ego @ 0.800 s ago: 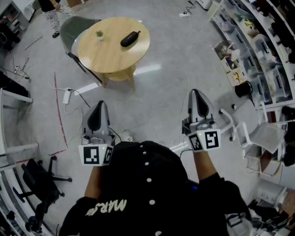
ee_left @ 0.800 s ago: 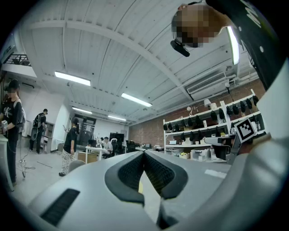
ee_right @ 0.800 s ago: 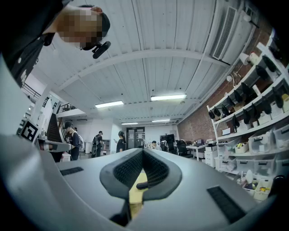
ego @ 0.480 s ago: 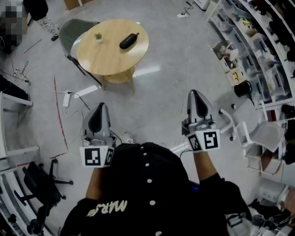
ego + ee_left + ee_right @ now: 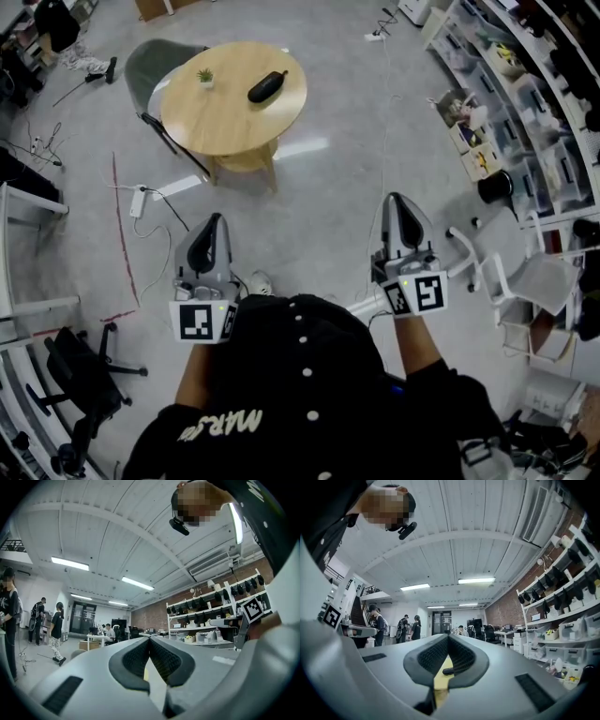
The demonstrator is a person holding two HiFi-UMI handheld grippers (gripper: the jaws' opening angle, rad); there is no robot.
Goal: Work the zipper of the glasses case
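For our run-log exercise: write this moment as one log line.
phase: before contact | left gripper: shut, empty | right gripper: shut, empty | glasses case: on round wooden table, untouched

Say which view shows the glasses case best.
The head view: the glasses case lies whole on the round table. The right gripper view shows a dark sliver between its jaws; the left gripper view, none.

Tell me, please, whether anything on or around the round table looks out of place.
Nothing stands out. The glasses case lies flat on the round table, apart from the small potted plant, which stands upright. A power strip and its cable lie on the floor nearby.
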